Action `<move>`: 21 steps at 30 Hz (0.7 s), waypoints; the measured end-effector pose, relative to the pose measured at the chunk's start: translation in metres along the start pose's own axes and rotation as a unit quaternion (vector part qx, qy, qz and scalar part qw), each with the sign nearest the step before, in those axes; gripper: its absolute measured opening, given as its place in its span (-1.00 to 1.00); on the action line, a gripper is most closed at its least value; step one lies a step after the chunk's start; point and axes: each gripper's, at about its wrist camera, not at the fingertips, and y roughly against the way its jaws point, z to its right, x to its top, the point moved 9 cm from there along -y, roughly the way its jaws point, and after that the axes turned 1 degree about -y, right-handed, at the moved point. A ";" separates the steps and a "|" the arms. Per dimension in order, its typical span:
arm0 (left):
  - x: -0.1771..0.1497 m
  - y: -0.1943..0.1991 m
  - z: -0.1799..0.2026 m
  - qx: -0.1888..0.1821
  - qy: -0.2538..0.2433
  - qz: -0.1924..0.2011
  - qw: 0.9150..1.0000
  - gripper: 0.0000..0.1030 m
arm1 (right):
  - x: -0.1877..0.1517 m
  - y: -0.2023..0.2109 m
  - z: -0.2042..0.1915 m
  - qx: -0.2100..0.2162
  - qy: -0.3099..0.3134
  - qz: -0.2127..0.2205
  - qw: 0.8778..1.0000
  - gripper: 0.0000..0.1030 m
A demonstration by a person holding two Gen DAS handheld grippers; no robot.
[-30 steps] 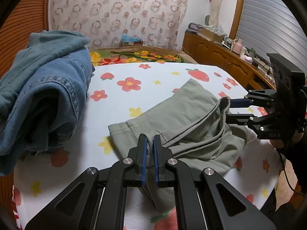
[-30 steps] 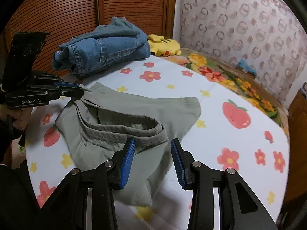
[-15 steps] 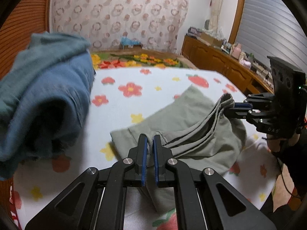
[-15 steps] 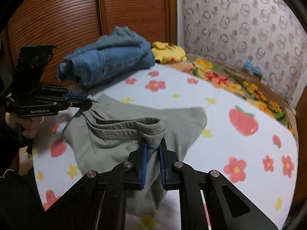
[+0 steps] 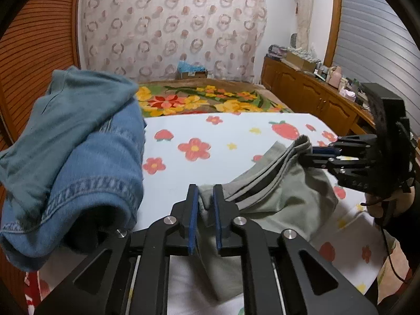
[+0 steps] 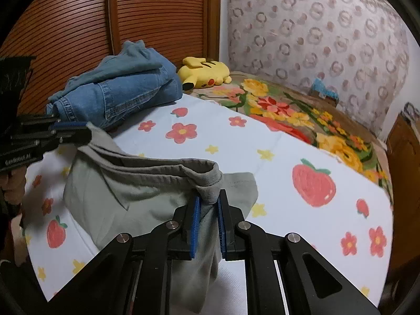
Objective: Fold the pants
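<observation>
Grey-green pants [image 5: 278, 197] hang over the flowered sheet, held by the waistband at both ends and lifted off it. My left gripper [image 5: 205, 202] is shut on one end of the waistband; it also shows in the right wrist view [image 6: 78, 131]. My right gripper [image 6: 208, 204] is shut on the other end of the waistband [image 6: 210, 181]; it shows at the right of the left wrist view [image 5: 312, 152]. The waistband is stretched between the two grippers. The legs droop below, partly hidden by the gripper bodies.
A pile of blue denim clothes [image 5: 78, 152] sits close to my left gripper; it also shows in the right wrist view [image 6: 118, 89]. A yellow plush toy [image 6: 204, 72] lies behind it. A wooden cabinet [image 5: 315, 102] runs along the right. A slatted wooden door [image 6: 105, 18] stands behind.
My right gripper shut on the waistband end. Both grippers have since risen, lifting the pants off the sheet and pulling the waistband taut.
</observation>
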 end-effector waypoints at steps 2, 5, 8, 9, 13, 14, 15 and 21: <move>-0.003 0.001 -0.002 0.002 0.002 -0.003 1.000 -0.50 | 0.002 0.003 0.000 0.016 -0.007 0.010 1.000 -0.61; -0.007 0.005 -0.002 -0.004 0.003 0.001 1.000 -0.04 | 0.000 0.012 0.005 0.018 -0.019 0.016 1.000 -0.45; -0.015 0.004 0.004 -0.007 -0.005 -0.009 1.000 -0.04 | -0.008 0.021 0.007 0.019 -0.029 0.018 0.999 -0.40; -0.018 0.004 0.005 -0.005 -0.009 -0.012 1.000 -0.03 | -0.012 0.025 0.006 0.017 -0.030 0.018 0.999 -0.39; -0.029 0.000 0.013 -0.014 -0.017 -0.025 0.999 0.04 | -0.027 0.032 0.002 0.009 -0.040 0.011 0.999 -0.30; -0.033 -0.001 0.014 -0.017 -0.017 -0.029 0.999 0.22 | -0.030 0.036 0.001 0.009 -0.043 0.009 0.999 -0.29; -0.036 -0.002 0.016 -0.021 -0.017 -0.031 0.999 0.52 | -0.034 0.038 0.000 0.009 -0.046 0.008 0.999 -0.29; -0.051 -0.001 0.020 -0.025 -0.021 -0.042 0.999 0.53 | -0.051 0.048 -0.002 0.003 -0.061 0.000 0.998 -0.28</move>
